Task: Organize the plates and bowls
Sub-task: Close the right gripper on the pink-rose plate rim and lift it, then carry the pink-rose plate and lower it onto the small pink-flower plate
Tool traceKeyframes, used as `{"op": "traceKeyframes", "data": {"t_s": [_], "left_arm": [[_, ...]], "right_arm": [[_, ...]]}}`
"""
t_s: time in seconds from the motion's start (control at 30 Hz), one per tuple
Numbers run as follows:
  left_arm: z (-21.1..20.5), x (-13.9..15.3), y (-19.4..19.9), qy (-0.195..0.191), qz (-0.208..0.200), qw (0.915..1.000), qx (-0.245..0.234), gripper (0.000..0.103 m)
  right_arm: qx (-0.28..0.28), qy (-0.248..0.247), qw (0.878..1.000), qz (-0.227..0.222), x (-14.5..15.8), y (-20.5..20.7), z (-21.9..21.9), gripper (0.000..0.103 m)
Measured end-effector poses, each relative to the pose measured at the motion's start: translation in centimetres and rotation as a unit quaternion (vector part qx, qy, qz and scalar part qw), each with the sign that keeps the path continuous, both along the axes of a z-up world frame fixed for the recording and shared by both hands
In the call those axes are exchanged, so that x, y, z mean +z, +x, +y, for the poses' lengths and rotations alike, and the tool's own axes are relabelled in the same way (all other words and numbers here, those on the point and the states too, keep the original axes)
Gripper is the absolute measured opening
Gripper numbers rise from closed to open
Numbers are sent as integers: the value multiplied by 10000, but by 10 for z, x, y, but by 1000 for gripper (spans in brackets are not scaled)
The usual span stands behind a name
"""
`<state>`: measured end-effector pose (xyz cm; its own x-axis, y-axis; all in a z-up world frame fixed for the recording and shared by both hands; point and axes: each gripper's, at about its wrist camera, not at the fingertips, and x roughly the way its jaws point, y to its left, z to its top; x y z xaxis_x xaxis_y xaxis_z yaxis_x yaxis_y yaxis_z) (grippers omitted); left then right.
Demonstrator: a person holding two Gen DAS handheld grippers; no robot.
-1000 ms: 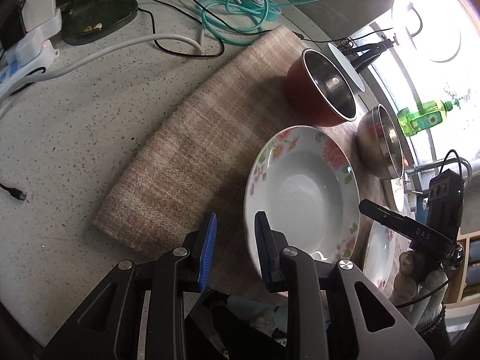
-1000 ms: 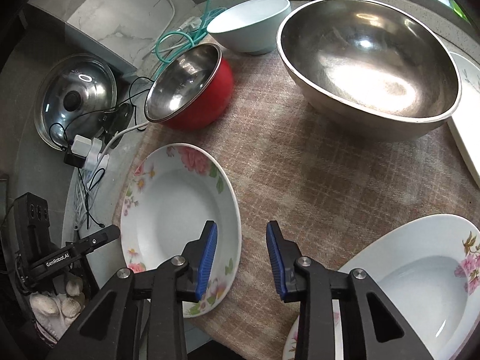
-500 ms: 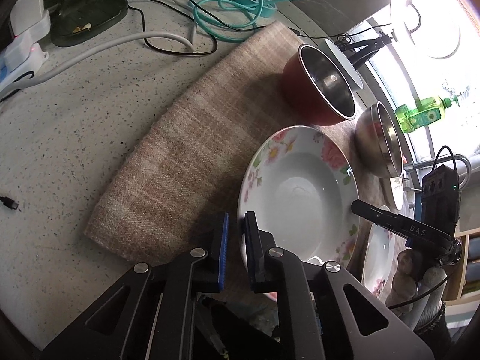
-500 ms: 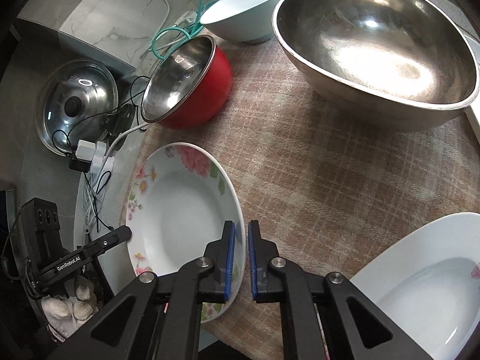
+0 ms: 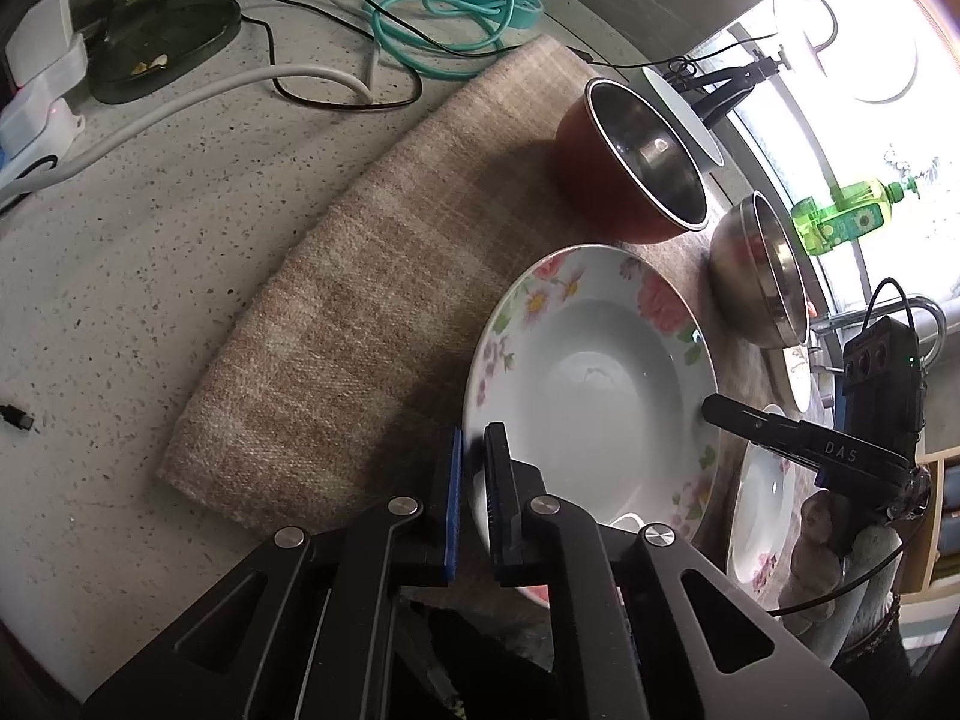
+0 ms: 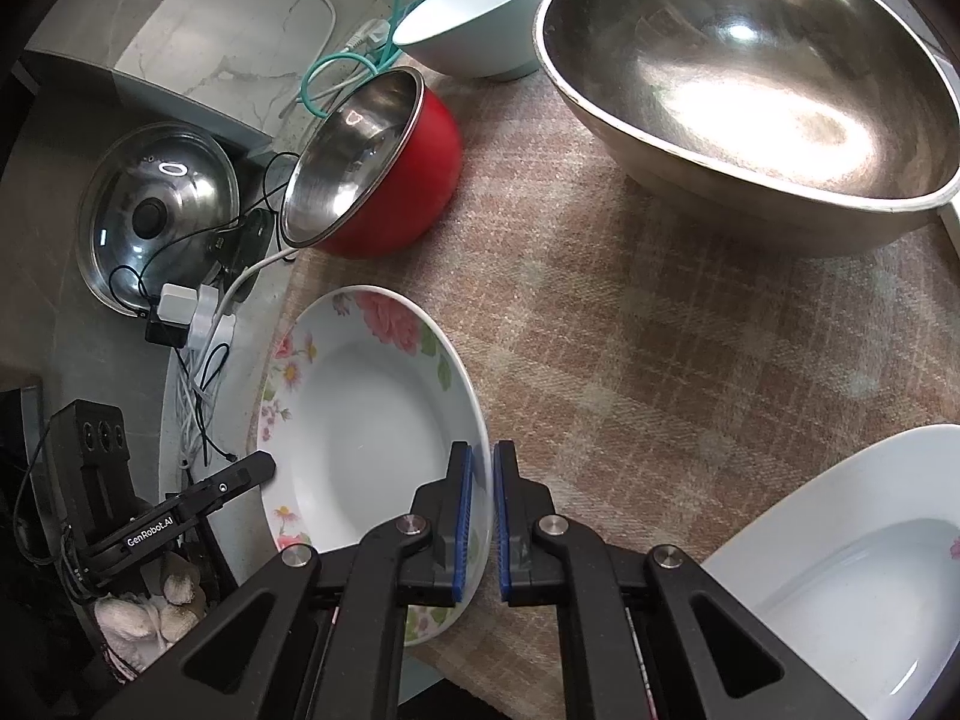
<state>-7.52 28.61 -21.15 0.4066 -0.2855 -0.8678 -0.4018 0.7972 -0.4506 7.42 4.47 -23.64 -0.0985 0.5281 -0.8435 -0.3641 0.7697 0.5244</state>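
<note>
A white floral plate lies on a plaid cloth; it also shows in the right wrist view. My left gripper is shut on the plate's left rim. My right gripper is shut on its opposite rim. A second floral plate lies at the lower right, also seen in the left wrist view. A red bowl with steel lining, a large steel bowl and a pale blue bowl stand behind.
Cables, a power strip and a dark dish lie on the speckled counter. A glass pot lid leans at the left. A green soap bottle stands by the window.
Both grippers moved onto the floral plate's rim and closed from open to shut, one on each side.
</note>
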Motion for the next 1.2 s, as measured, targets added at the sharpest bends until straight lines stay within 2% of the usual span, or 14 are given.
{"op": "traceKeyframes", "data": {"t_s": [0.77, 1.2], "left_arm": [[-6, 3, 2, 196, 15, 9998, -77, 6], [-14, 15, 12, 211, -118, 9995, -217, 6]], "right_arm": [[-112, 189, 9996, 158, -2, -2, -6, 7], [-380, 370, 9985, 162, 9, -1, -30, 7]]}}
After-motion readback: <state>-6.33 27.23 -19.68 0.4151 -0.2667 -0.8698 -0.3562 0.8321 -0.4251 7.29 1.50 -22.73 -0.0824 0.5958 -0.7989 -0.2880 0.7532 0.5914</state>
